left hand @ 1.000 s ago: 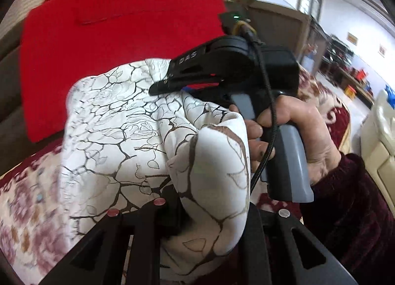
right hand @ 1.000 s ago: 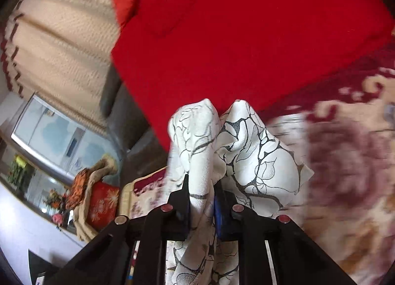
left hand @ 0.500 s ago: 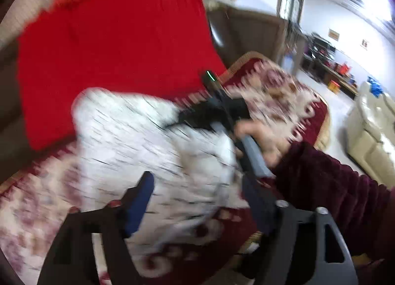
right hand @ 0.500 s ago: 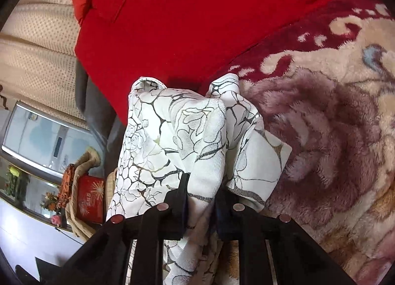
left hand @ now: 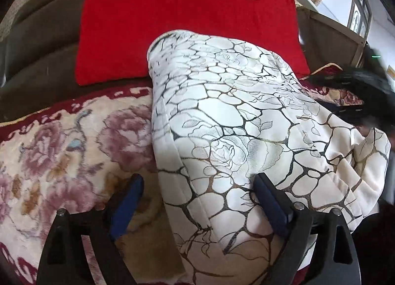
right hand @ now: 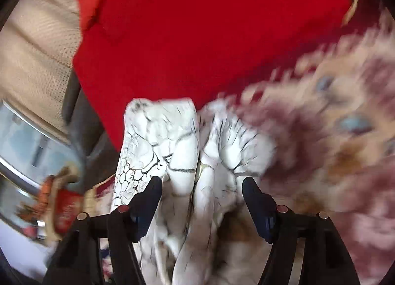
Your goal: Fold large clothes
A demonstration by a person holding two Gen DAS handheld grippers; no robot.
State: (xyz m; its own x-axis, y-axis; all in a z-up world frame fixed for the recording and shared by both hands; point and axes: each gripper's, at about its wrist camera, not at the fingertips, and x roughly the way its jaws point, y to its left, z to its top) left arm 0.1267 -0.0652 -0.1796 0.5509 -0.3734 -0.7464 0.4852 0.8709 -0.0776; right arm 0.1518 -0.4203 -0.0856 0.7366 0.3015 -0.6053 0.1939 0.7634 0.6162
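A second ago both grippers pinched the white crackle-print garment [left hand: 237, 121]; now the left gripper [left hand: 197, 201] and right gripper [right hand: 201, 198] both stand with jaws spread wide, cloth loose between them. The garment lies folded on the floral blanket [left hand: 61, 146] (touching the red cushion [left hand: 187, 20]), so this fold looks set down.

We see the white patterned garment [left hand: 237, 121] lying folded on the floral blanket [left hand: 61, 141]. Our left gripper [left hand: 197, 186] is spread wide over its near edge, below a red cushion [left hand: 187, 13].
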